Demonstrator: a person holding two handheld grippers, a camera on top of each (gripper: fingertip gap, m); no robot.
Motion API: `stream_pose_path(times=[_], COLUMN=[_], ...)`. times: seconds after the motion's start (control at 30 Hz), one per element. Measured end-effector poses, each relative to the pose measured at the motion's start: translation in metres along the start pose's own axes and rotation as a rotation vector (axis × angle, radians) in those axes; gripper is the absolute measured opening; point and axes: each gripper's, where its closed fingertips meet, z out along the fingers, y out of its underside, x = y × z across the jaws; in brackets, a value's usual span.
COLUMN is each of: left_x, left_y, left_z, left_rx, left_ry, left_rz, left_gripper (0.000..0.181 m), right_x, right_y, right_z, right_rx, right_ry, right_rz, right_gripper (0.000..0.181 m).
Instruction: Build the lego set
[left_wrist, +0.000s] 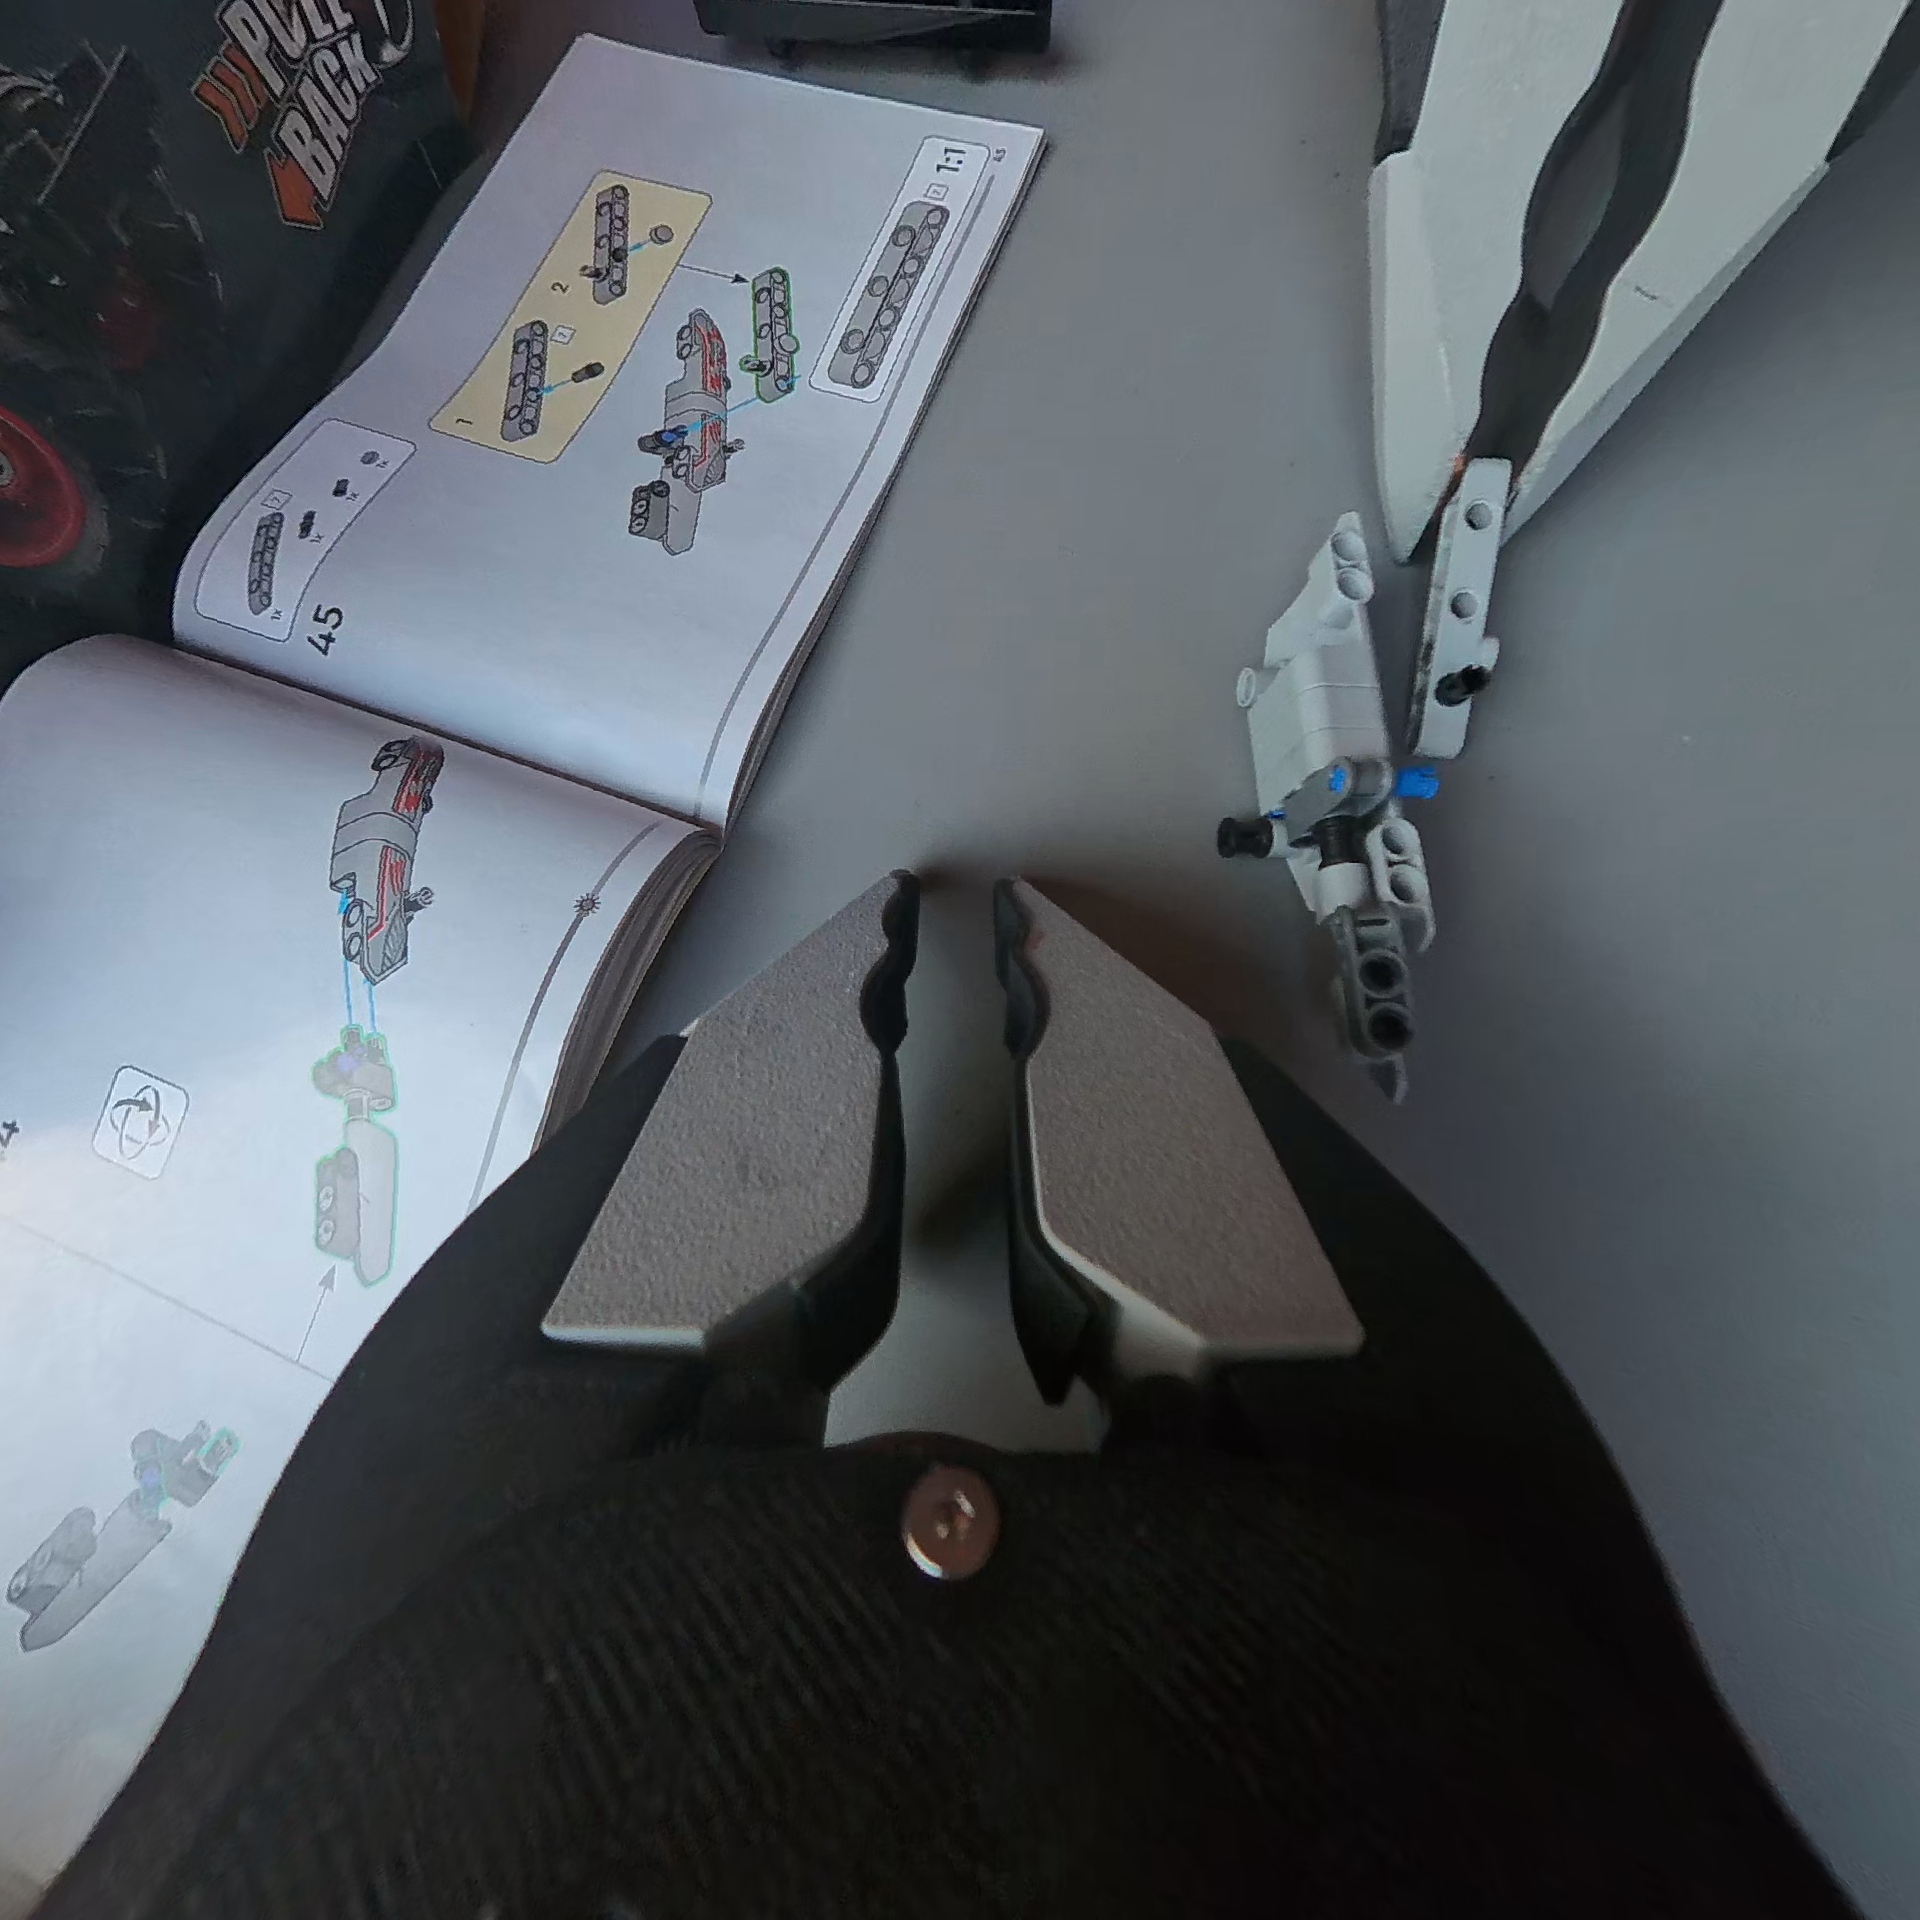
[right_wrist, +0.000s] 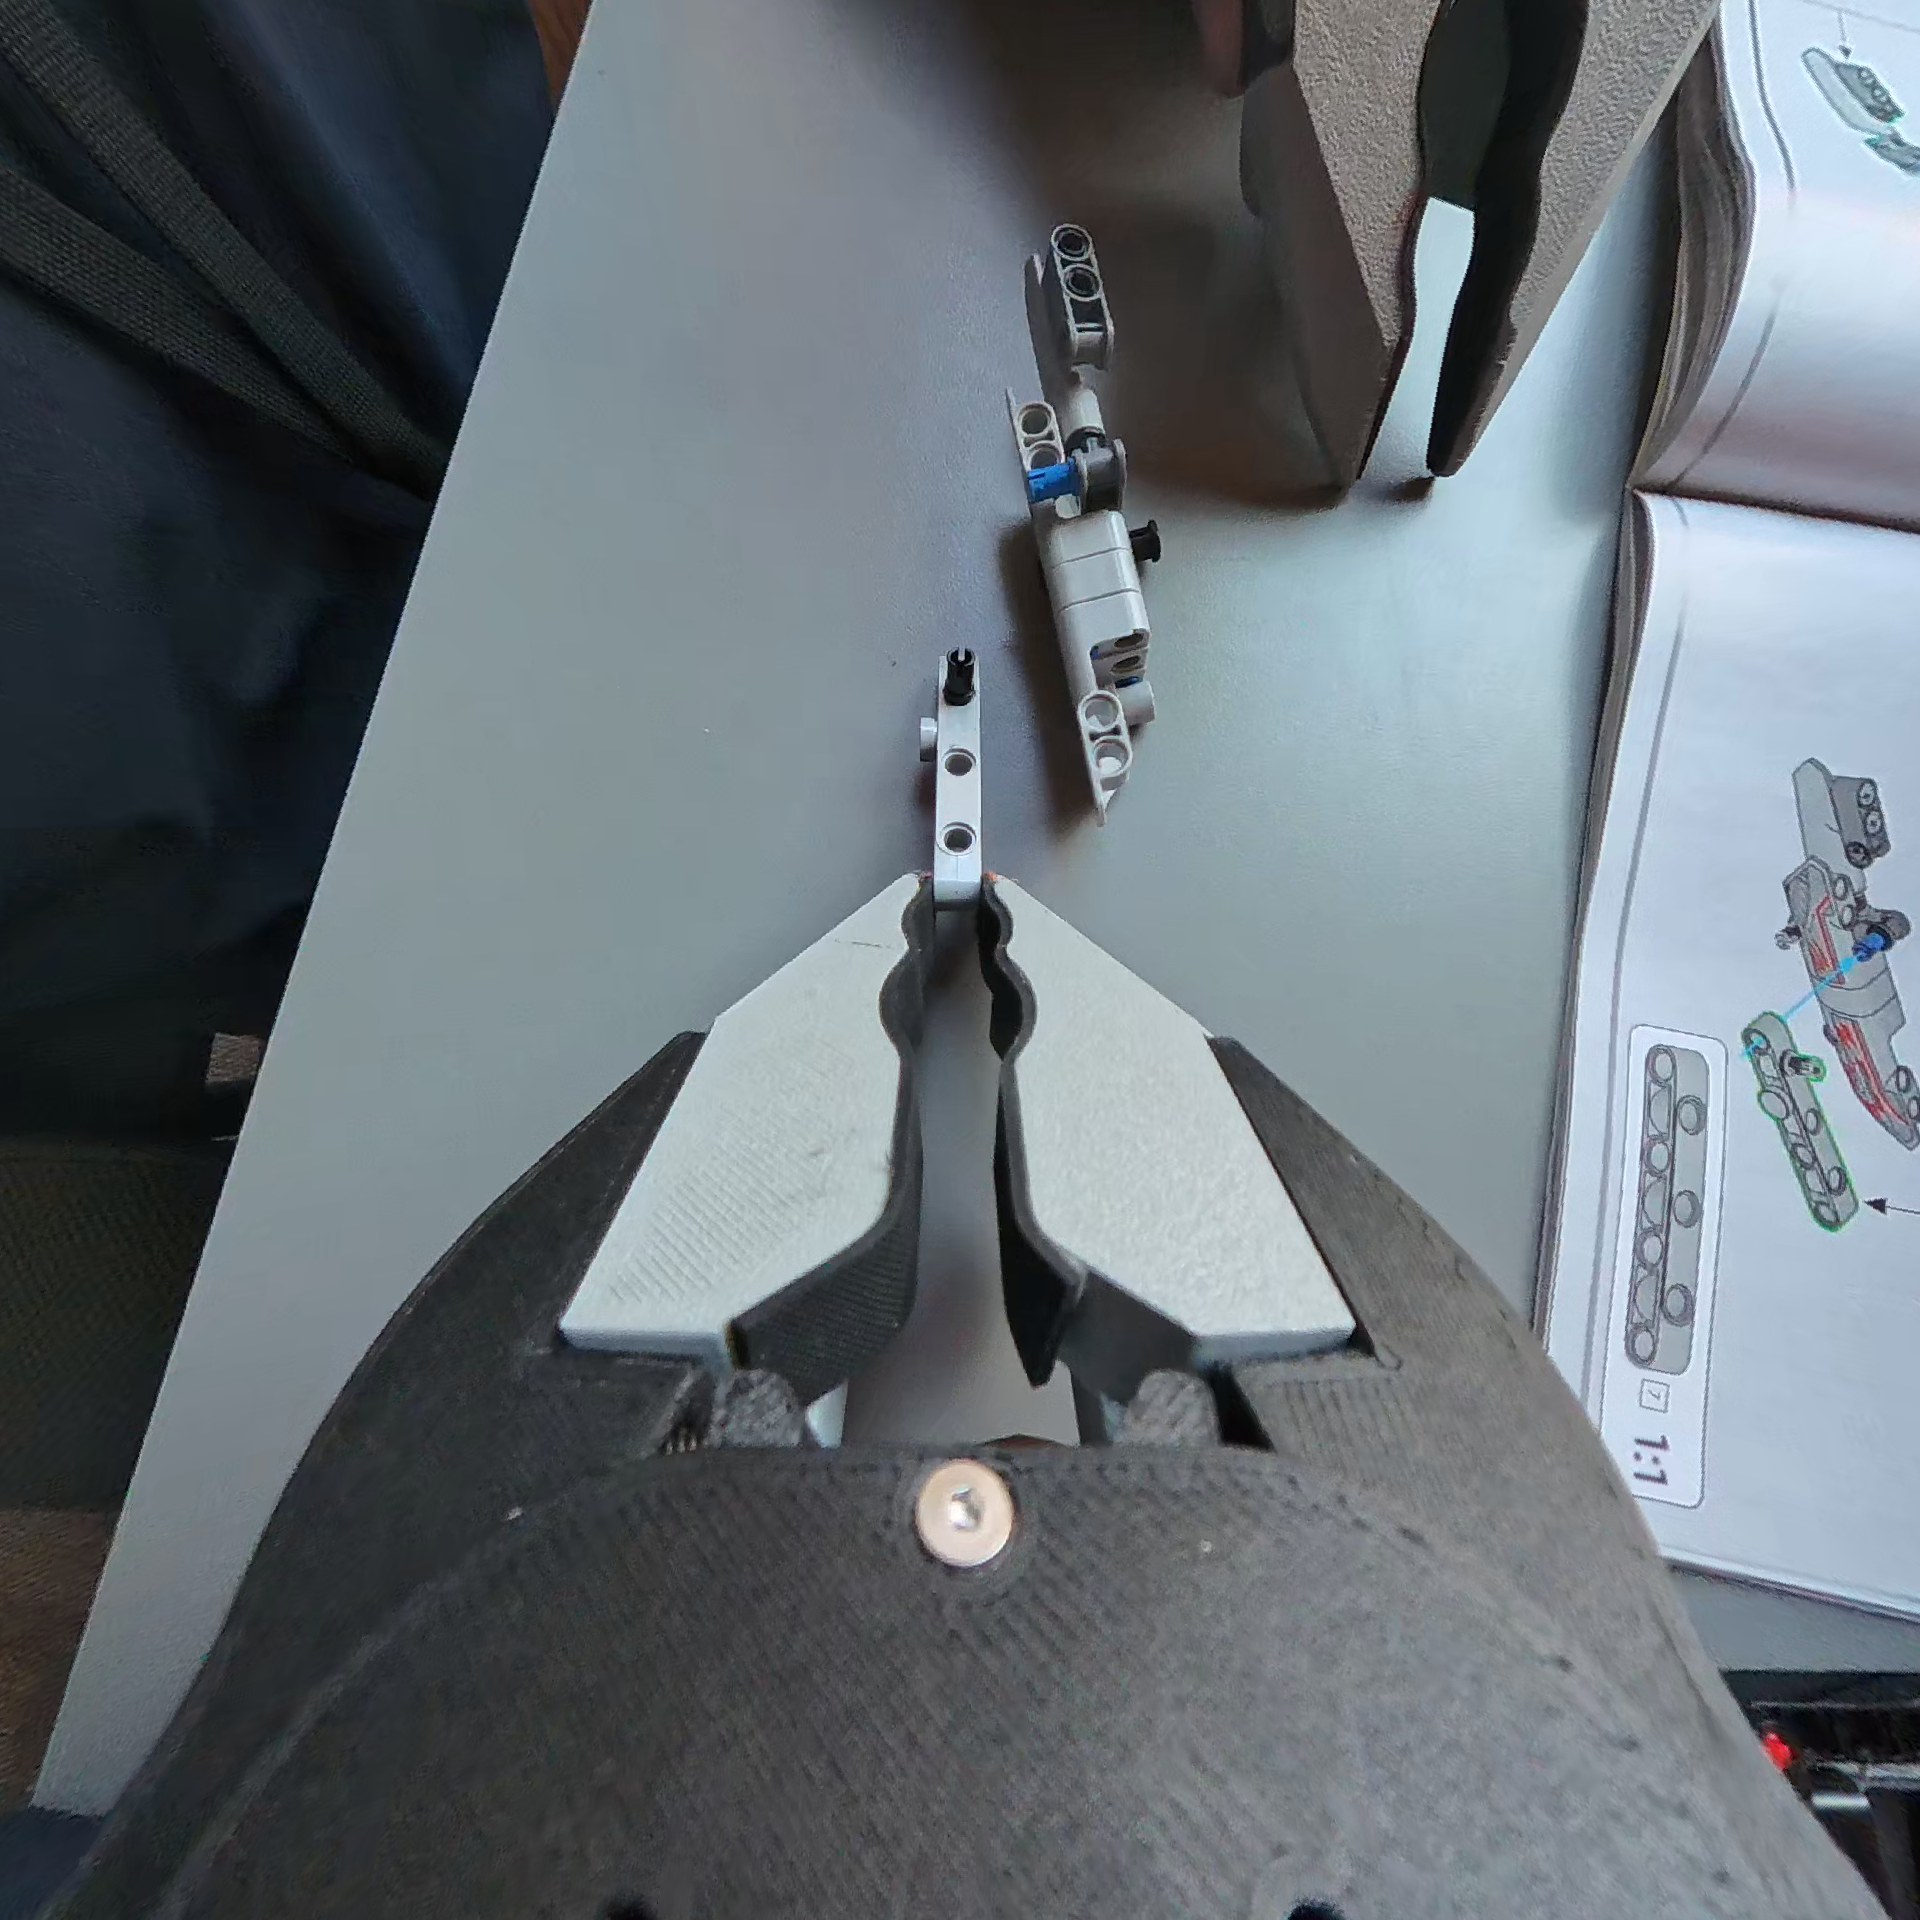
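My right gripper (right_wrist: 958, 891) is shut on the near end of a light grey lego beam (right_wrist: 956, 790) with a black pin at its far end, held low over the grey table. The beam also shows in the left wrist view (left_wrist: 1455, 613), held by the right gripper (left_wrist: 1470, 473). A grey and white lego assembly (right_wrist: 1086, 551) with a blue pin lies just right of the beam; it shows in the left wrist view (left_wrist: 1325, 769) too. My left gripper (left_wrist: 956, 894) is open a little and empty, above the table left of the assembly.
An open instruction booklet (left_wrist: 582, 436) lies left of my left gripper and also shows in the right wrist view (right_wrist: 1766, 935). The dark lego box (left_wrist: 156, 260) lies at the far left. The table edge (right_wrist: 343, 883) runs along the left, with dark fabric beyond.
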Motion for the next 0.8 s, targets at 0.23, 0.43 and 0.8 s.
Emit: stream_pose_path(times=[0.23, 0.43, 0.8], left_x=[0.0, 0.0001, -0.0002], left_y=[-0.0001, -0.0001, 0.0006], left_z=[-0.0002, -0.0003, -0.0058], left_rx=[0.0, 0.0, 0.007], left_ry=[-0.001, 0.0, -0.008], left_rz=[0.002, 0.002, 0.024], left_gripper=[0.011, 0.011, 0.015], right_x=[0.0005, 0.0027, -0.0009], right_y=[0.0014, 0.0032, 0.0013], right_z=[-0.0015, -0.003, -0.0024], right_rx=[0.004, -0.001, 0.027], right_ry=[-0.005, 0.008, -0.059], right_rz=[0.014, 0.019, 0.091], right_gripper=[0.008, 0.007, 0.006])
